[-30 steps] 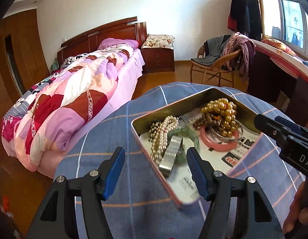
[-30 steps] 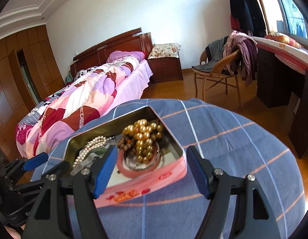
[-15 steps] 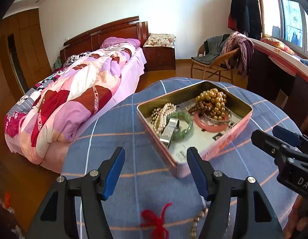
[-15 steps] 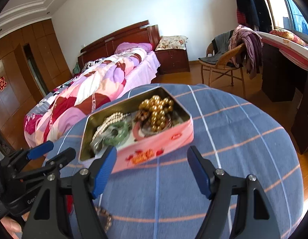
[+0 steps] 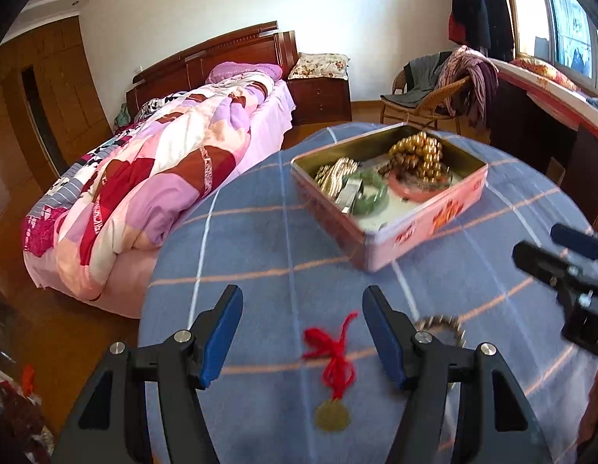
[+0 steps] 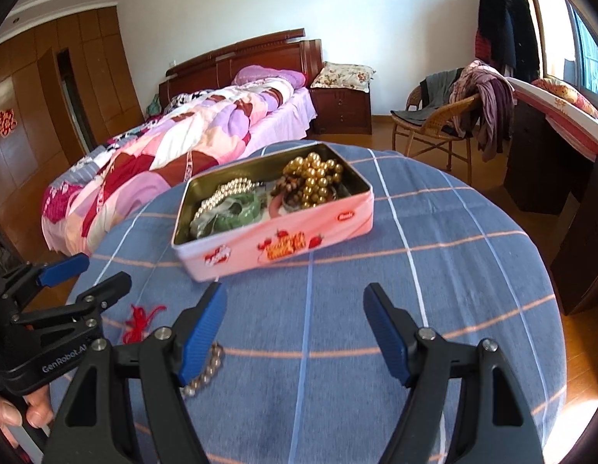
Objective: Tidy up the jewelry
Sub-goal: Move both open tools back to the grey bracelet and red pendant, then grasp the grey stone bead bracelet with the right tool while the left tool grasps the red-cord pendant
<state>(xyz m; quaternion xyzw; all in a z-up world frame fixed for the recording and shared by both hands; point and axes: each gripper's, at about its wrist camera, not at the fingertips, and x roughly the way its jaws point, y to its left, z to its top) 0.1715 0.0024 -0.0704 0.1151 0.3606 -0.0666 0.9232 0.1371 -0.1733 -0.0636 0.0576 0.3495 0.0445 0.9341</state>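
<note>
A pink rectangular tin [image 6: 275, 239] is seen standing lidless on the blue checked tablecloth [image 6: 434, 270], its side printed with strawberries and biscuits and a small red logo. Inside, gold-coloured beads [image 6: 312, 179] are heaped at the far right end, with darker brown beads [image 6: 289, 185] just beside them and a pink bangle [image 5: 411, 189] beneath; a pearl strand [image 6: 221, 197], a green bangle [image 6: 237, 216] and a silver watch band [image 5: 349, 195] are crowded into the left end. Nearer the cameras, well apart from the tin, a gold medallion on a red cord [image 5: 332, 363] is laid flat on the cloth — and a beaded bracelet [image 6: 206, 371] is found just beside it, partly hidden behind a blue pad. The left gripper [image 5: 301, 334] is held with its jaws spread wide over the medallion, nothing clasped. The right gripper [image 6: 293, 332] is likewise held released — only bare cloth is framed between its pads. Behind the table, a quilted bed [image 6: 175, 154] and a wicker chair [image 6: 434, 123] draped with clothes are visible.
</note>
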